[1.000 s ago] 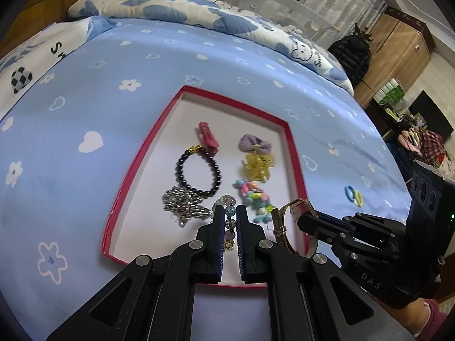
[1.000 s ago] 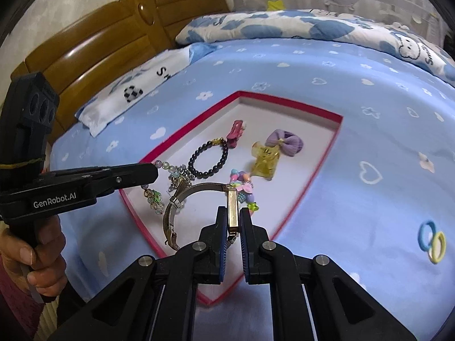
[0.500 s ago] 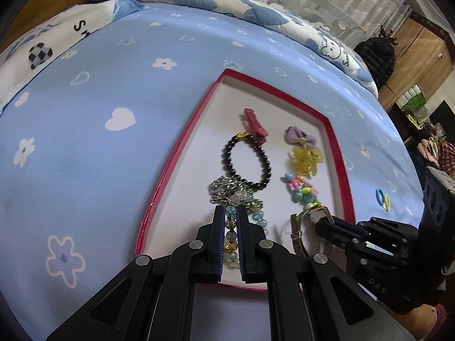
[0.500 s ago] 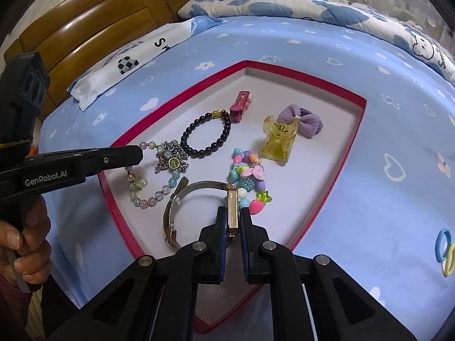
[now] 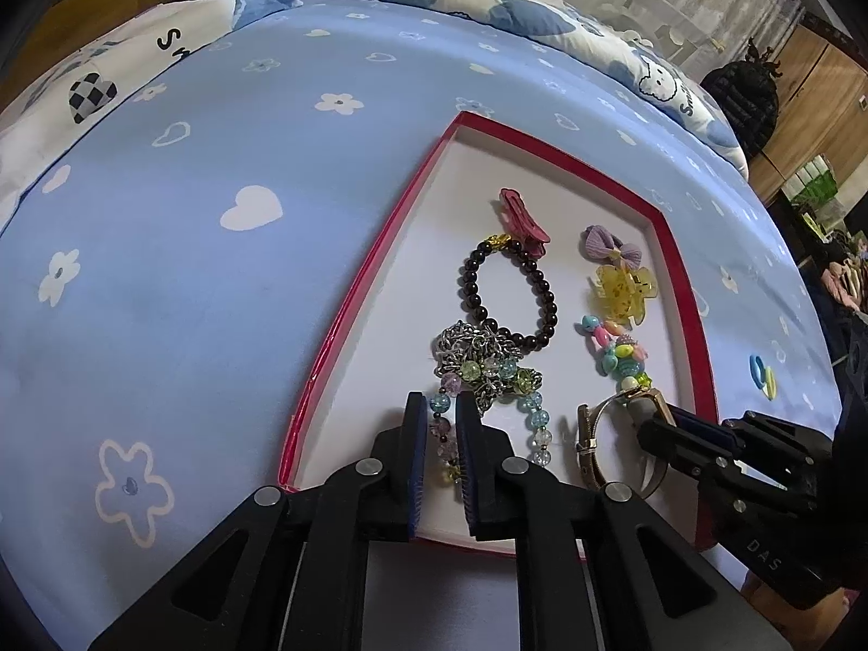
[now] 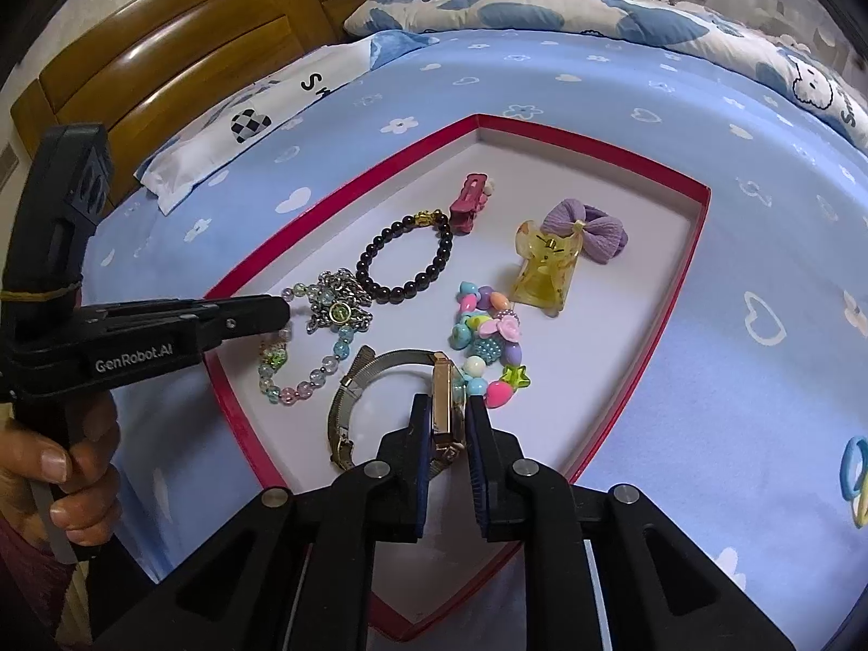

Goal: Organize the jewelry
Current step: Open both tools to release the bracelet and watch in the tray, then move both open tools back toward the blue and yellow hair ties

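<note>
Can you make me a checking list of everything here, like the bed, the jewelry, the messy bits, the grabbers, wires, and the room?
Surface: blue bedsheet with hearts and flowers.
Job's things: red tray holds watch, pastel bead bracelet, black bead bracelet, silver chain, colourful bead string, hair clips and bow.
Clutter: hair ties on the sheet.
Grippers: left gripper opening around pastel bracelet; right gripper opening around watch.
Cables: nothing seen.
Surroundings: wooden headboard, pillows.

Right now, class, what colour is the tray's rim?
Red; the tray rim shows best in the right wrist view.
</note>
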